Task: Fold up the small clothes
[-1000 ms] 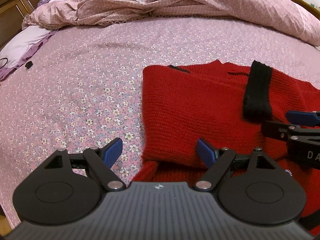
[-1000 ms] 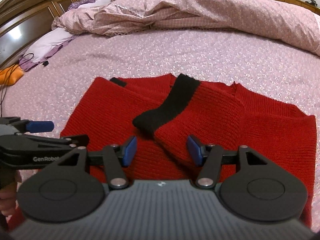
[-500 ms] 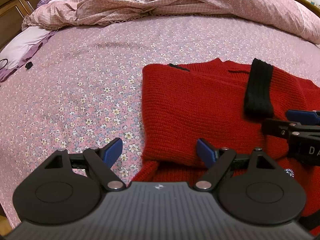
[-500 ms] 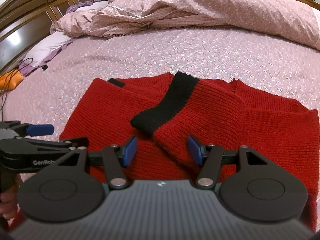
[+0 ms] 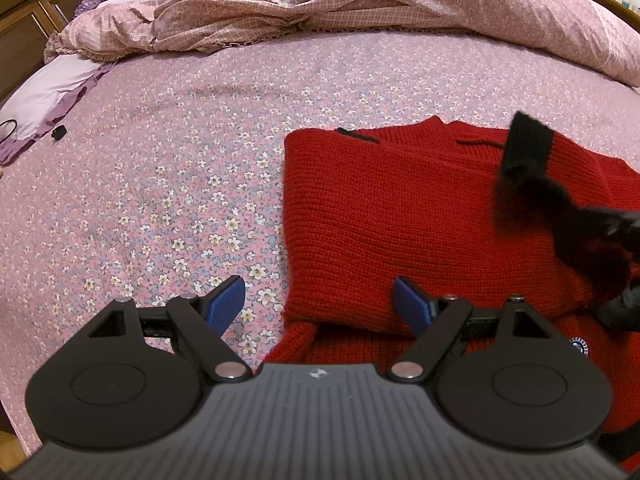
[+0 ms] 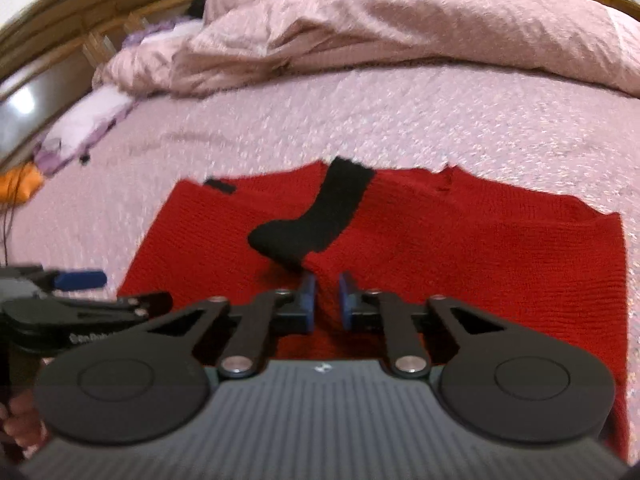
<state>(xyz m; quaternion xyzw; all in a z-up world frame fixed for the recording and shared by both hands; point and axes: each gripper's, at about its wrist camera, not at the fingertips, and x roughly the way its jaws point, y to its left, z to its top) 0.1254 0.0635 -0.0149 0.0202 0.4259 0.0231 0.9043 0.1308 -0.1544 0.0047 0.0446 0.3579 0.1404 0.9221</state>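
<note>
Sweater [image 5: 384, 216], red knit, lies partly folded on the floral sheet [image 5: 168, 168], its black cuff [image 6: 316, 216] lifted off the body. Right gripper [image 6: 325, 300] sits low over the sleeve, fingers nearly closed and pinching red fabric just below that cuff (the view is blurred). Left gripper [image 5: 318, 304] hovers level at the near left edge, fingers wide apart, holding nothing, one over the sheet and one over the knit. A rumpled duvet [image 5: 360, 4] lies beyond.
</note>
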